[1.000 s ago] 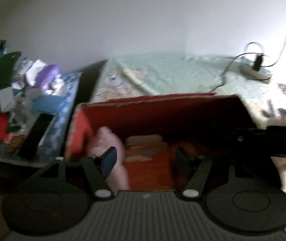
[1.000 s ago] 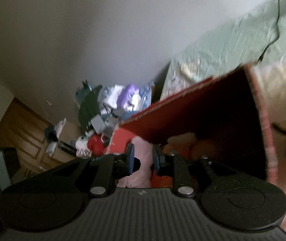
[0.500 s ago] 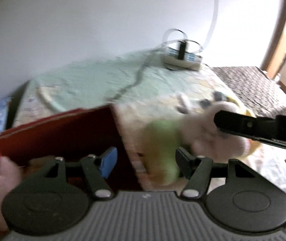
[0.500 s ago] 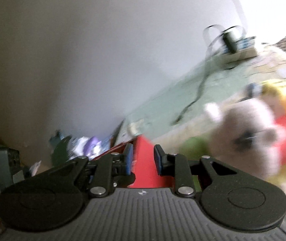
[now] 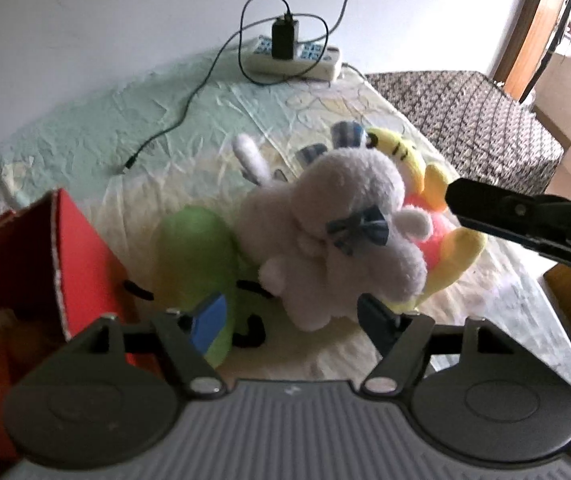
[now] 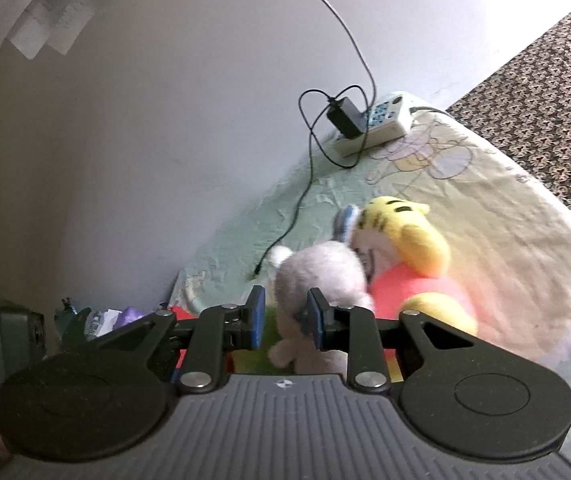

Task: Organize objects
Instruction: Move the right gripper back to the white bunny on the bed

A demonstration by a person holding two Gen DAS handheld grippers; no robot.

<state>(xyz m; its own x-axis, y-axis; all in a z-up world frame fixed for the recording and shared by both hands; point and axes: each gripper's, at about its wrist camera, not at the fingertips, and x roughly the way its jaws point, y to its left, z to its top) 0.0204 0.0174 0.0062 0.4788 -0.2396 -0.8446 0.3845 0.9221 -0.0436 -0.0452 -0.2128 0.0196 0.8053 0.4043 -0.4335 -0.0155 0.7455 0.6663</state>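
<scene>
A grey plush point(image 5: 337, 232) with a blue bow lies on top of a green plush point(image 5: 197, 256) and a yellow tiger plush point(image 5: 397, 148) on the bed. My left gripper point(image 5: 293, 320) is wide open just in front of the grey plush, with nothing between its fingers. The red box point(image 5: 81, 264) stands at the left with toys inside. My right gripper point(image 5: 457, 200) comes in from the right, its tip beside the tiger. In the right wrist view the right gripper point(image 6: 285, 320) shows a narrow gap, with the grey plush point(image 6: 321, 276) and tiger plush point(image 6: 401, 224) beyond it.
A white power strip point(image 5: 297, 56) with a black charger and a trailing cable point(image 5: 189, 108) lies at the back of the bed by the wall. A dark patterned surface point(image 5: 477, 120) borders the bed on the right. Clutter point(image 6: 105, 316) sits low on the left.
Both views have swung from the inside of the red box rightward to the plush pile on the bed. The finger gaps look unchanged.
</scene>
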